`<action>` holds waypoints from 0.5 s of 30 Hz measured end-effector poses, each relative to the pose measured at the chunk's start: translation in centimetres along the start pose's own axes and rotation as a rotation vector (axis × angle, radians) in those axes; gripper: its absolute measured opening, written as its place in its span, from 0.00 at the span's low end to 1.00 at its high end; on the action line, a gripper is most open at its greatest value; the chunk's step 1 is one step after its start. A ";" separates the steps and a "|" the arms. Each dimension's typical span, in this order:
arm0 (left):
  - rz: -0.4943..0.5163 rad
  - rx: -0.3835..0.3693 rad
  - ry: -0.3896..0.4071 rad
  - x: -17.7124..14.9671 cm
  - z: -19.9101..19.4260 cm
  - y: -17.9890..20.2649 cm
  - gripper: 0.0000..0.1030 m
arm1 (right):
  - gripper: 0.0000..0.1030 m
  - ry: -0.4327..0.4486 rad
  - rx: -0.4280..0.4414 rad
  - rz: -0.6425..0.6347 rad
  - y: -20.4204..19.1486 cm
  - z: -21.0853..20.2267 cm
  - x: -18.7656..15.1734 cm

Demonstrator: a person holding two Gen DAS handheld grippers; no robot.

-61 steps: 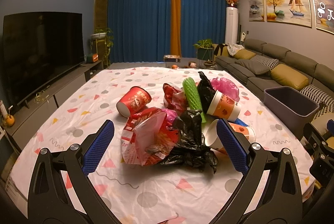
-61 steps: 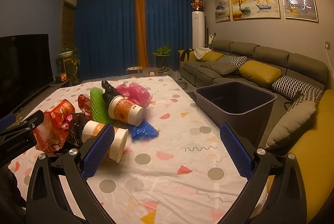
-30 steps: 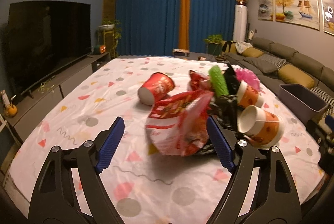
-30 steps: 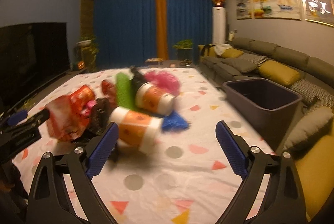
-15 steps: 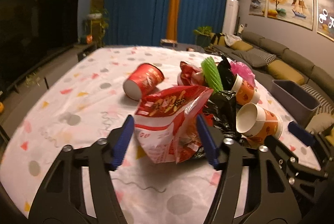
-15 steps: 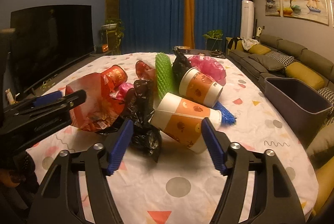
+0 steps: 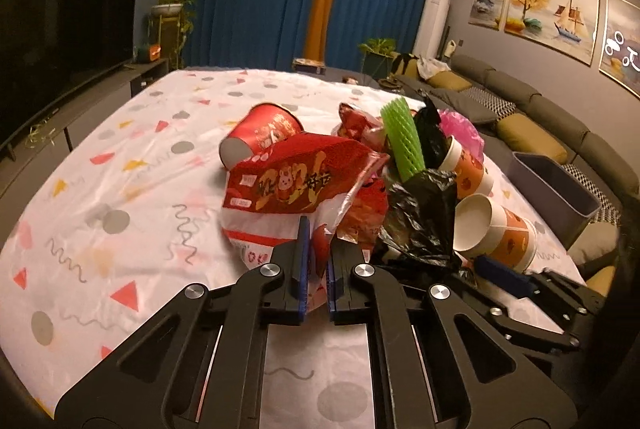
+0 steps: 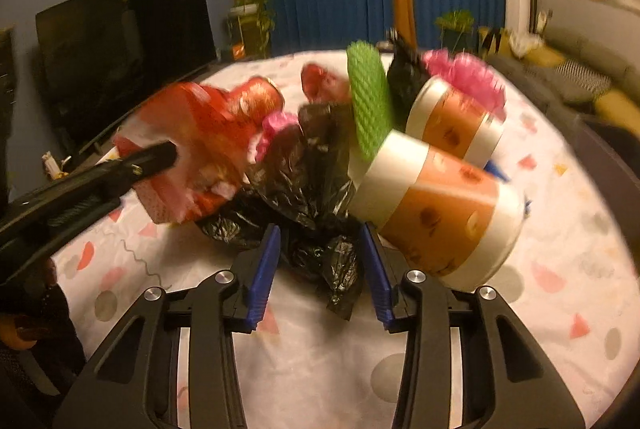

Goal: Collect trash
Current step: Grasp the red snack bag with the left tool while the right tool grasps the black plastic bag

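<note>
Left tool [image 7: 316, 269]: blue pads pressed together on the lower edge of a red-and-white snack bag [image 7: 296, 189]. Pinch sits at the thin film margin, presumably so the bag can hang free when raised. In the right wrist view the bag [image 8: 188, 149] looks clear of the cloth, though blur prevents certainty.

Right tool [image 8: 320, 265]: pads partly spread, one on either side of a crumpled black plastic bag [image 8: 308, 189]. Contact with the film cannot be confirmed; judged to be a grasp in progress, not completed.

Rest of the trash is heaped mid-table [image 7: 120, 157], touching or overlapping: two orange paper cups on their sides [image 7: 496, 237], [image 7: 468, 169], a red paper cup [image 7: 260, 137] tipped over behind the snack bag, green foam netting [image 7: 400, 141] standing upright, pink netting [image 7: 460, 127].

Grey bin [image 7: 556, 189] stands beyond the table's right edge, by the sofa; likely destination.

Writing: yellow Chinese characters and a rabbit figure on the snack bag; characters not legible enough to transcribe. Small white label at its corner, unreadable. Cup prints unreadable.
</note>
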State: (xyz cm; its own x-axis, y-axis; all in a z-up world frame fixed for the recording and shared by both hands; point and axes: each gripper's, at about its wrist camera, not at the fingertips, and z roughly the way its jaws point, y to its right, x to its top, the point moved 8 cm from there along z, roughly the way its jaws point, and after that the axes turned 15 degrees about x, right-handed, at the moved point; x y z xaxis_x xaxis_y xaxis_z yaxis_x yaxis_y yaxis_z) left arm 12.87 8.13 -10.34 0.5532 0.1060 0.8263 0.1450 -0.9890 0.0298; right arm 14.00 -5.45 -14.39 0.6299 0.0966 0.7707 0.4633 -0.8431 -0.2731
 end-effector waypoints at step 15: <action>-0.035 0.007 0.028 0.5 -1.8 -1.7 0.06 | 0.52 -0.098 0.009 -0.007 0.2 3.1 0.5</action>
State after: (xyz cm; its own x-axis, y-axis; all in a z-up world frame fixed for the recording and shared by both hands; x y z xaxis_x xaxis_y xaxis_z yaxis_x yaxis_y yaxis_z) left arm 11.40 9.72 -8.94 0.5249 0.1373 0.8400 0.1697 -0.9840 0.0547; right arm 16.37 -3.92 -15.87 0.6843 0.1542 0.7127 0.4735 -0.8373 -0.2734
